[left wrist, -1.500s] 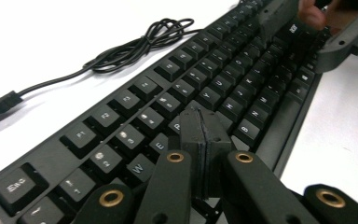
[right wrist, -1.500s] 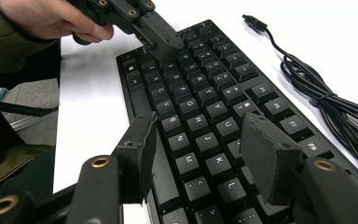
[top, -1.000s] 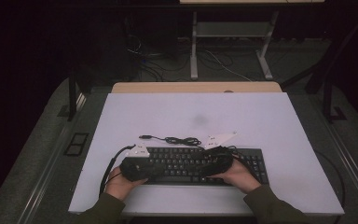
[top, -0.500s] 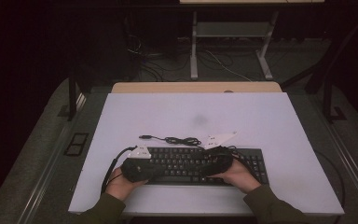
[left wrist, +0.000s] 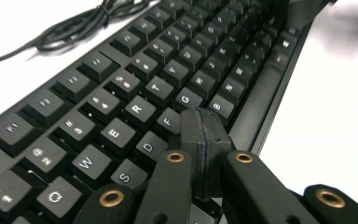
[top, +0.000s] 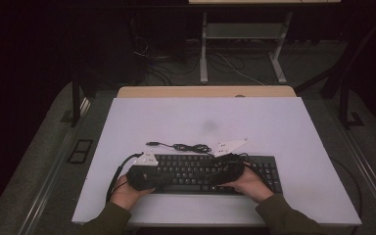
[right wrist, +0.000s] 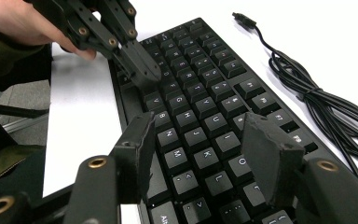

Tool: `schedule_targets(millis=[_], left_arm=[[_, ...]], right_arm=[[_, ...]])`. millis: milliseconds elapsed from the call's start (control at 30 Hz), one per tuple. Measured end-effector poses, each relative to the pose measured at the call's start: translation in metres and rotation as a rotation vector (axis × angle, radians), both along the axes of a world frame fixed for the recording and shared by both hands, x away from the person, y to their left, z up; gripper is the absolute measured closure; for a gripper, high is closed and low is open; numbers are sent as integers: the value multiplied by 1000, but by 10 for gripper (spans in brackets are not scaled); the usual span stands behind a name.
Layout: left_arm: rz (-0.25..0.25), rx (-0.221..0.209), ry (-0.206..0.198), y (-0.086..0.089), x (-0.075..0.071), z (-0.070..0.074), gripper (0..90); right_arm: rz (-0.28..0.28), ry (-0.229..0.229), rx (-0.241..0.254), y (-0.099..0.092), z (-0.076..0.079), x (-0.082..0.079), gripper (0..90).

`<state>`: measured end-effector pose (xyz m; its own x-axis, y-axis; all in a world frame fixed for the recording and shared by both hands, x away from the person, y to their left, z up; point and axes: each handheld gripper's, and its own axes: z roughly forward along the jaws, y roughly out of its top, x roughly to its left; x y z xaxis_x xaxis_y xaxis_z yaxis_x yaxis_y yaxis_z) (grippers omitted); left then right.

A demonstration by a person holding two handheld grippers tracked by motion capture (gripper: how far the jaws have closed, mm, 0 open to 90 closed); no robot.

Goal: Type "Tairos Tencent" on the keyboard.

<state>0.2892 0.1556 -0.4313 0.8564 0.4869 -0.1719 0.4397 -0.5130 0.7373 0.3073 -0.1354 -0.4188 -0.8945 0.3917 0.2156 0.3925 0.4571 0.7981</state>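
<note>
Hovering over a black keyboard (top: 210,171) at the near edge of the white table (top: 284,127), I keep my left gripper (left wrist: 199,135) clenched empty above the middle keys. My right gripper (right wrist: 200,144) hangs released, jaws parted, grasping nothing.

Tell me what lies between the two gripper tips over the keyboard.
In the right gripper view, only keyboard keys lie between the shut left gripper and the open right gripper: roughly the G, H and J keys, nothing resting on them.
</note>
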Motion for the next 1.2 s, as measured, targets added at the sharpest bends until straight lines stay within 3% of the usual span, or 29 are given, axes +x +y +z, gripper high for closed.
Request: schedule_targets(millis=[433, 867, 1200], left_arm=[[9, -27, -13, 2, 1, 5, 887], [51, -52, -31, 5, 5, 11, 624], [82, -31, -51, 11, 13, 14, 559]], right_arm=[[2, -3, 1, 0, 0, 0, 437], [4, 1, 2, 0, 0, 0, 437], [6, 3, 2, 1, -1, 0, 437]])
